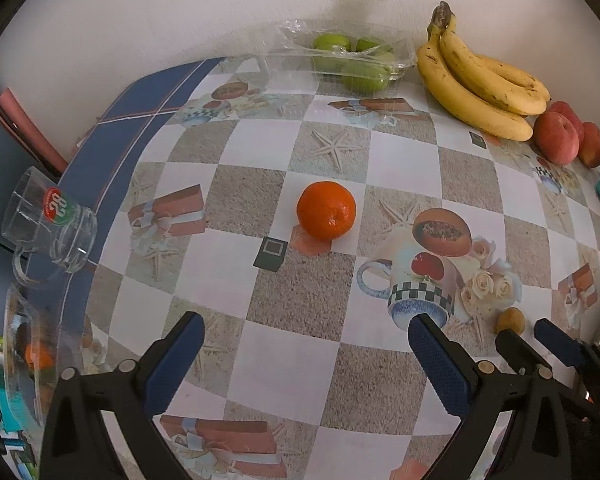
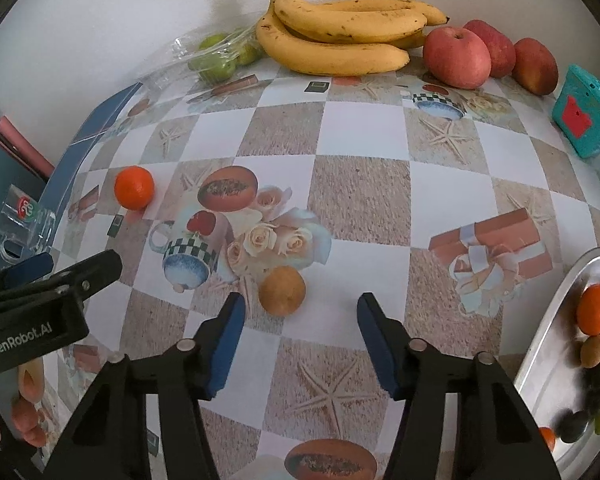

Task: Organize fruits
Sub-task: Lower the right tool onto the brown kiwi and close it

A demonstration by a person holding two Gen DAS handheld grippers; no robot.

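An orange mandarin (image 1: pixel 326 210) lies on the patterned tablecloth ahead of my left gripper (image 1: pixel 308 322), which stands wide open and short of it. A small yellow-brown fruit (image 2: pixel 282 290) rests on the cloth between the fingers of my right gripper (image 2: pixel 300 300), nearer the left pad (image 2: pixel 230 332), with a clear gap to the right pad; the pads do not press on it. The left wrist view shows this fruit (image 1: pixel 510 320) by the right gripper (image 1: pixel 528 330) at the lower right. The mandarin (image 2: pixel 134 187) also shows far left in the right wrist view.
Bananas (image 2: pixel 340 40), red apples (image 2: pixel 456 58) and green fruit in a clear plastic box (image 1: pixel 348 60) line the wall. A metal tray (image 2: pixel 548 344) with several fruits sits at the right edge. A glass mug (image 1: pixel 50 224) and a glass bowl (image 1: pixel 16 364) stand left; a teal box (image 2: pixel 584 114) right.
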